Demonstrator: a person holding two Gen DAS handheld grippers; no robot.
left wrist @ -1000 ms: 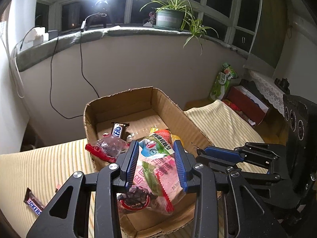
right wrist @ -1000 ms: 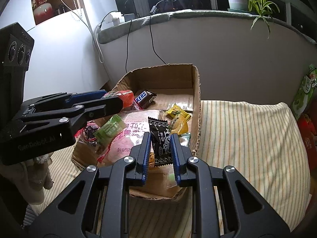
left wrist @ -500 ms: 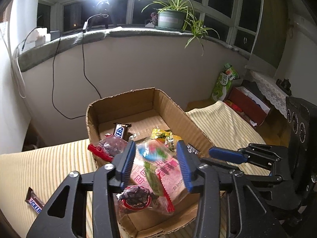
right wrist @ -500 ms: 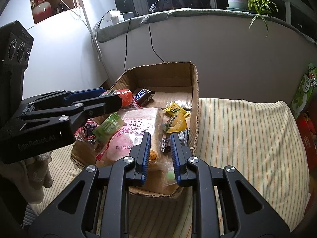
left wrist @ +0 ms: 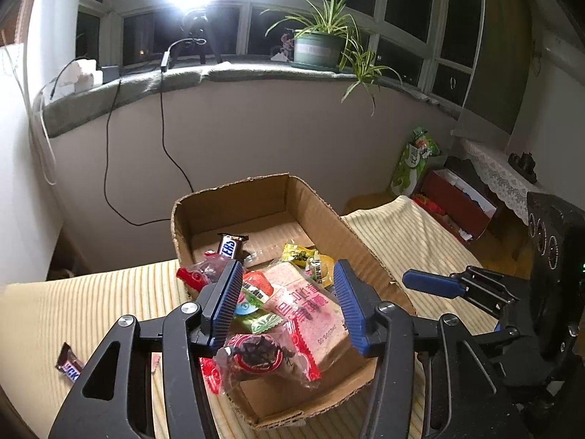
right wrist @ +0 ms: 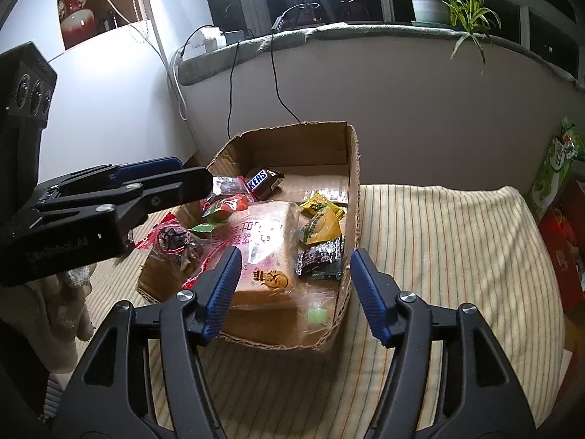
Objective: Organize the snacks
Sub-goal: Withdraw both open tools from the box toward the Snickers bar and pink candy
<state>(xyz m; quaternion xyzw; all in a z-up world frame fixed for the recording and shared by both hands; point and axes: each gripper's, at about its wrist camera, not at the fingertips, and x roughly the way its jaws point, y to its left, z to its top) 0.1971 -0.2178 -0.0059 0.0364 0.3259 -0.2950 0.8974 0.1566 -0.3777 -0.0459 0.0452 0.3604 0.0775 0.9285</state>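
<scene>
Both hand-held grippers, left [left wrist: 287, 305] and right [right wrist: 294, 291], are opening, empty; their snacks now lie in the cardboard box [right wrist: 353, 183].

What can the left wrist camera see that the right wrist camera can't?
Only the left wrist view shows the loose Snickers bar on the striped cloth outside the box.

Only the right wrist view shows the small black packet in the box and the red vase.

Both show the cardboard box, the Snickers bar inside it, the pink bread bag, and the potted plant.
</scene>
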